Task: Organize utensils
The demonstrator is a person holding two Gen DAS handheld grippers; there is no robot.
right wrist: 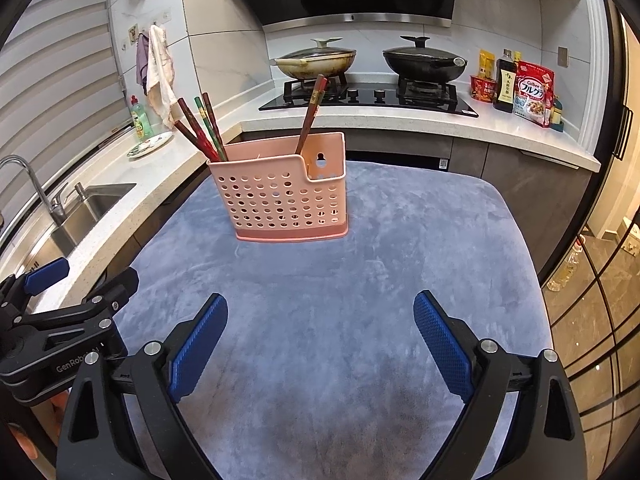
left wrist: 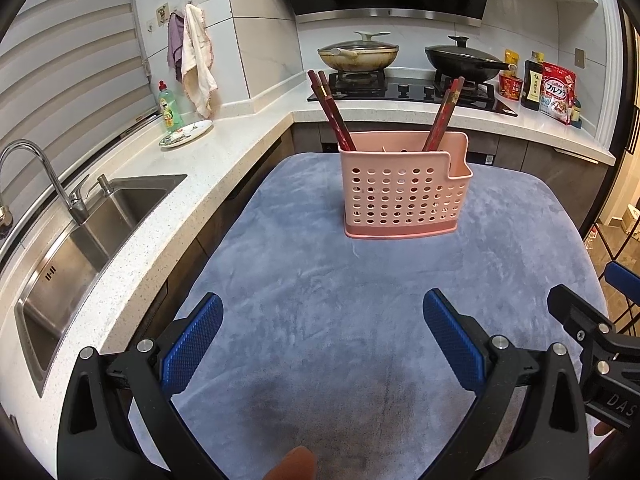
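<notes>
Evidently the chopsticks (right wrist: 202, 130) are the things to handle: thin, stiff, lacquered sticks, light and probably slick, so a hold across the bare upper shafts, well above the rim, looks safest; a pinch near the tips would likely let them swivel. They stand tilted in a pink perforated holder (right wrist: 280, 196), one bunch leaning toward the upper left of the right wrist view, another chopstick (right wrist: 311, 114) leaning the other way from the middle compartment; the small notched compartment at the holder's right end looks empty. The holder itself seems thin plastic, light enough to tip or slide if a stick is dragged sideways, so a straight lift is the better guess. It stands at the centre of a grey-blue plush cloth (right wrist: 360, 280) spread over the counter; no loose utensils show on the cloth. Both tools hover near the lower frame, well apart from the holder: the right gripper (right wrist: 320, 340) has its jaws spread wide with nothing between them; the left gripper (left wrist: 320, 340) likewise stands wide and empty. Behind lie a sink (left wrist: 80, 232), at left, and a stove with two lidded pans (left wrist: 358, 56).
</notes>
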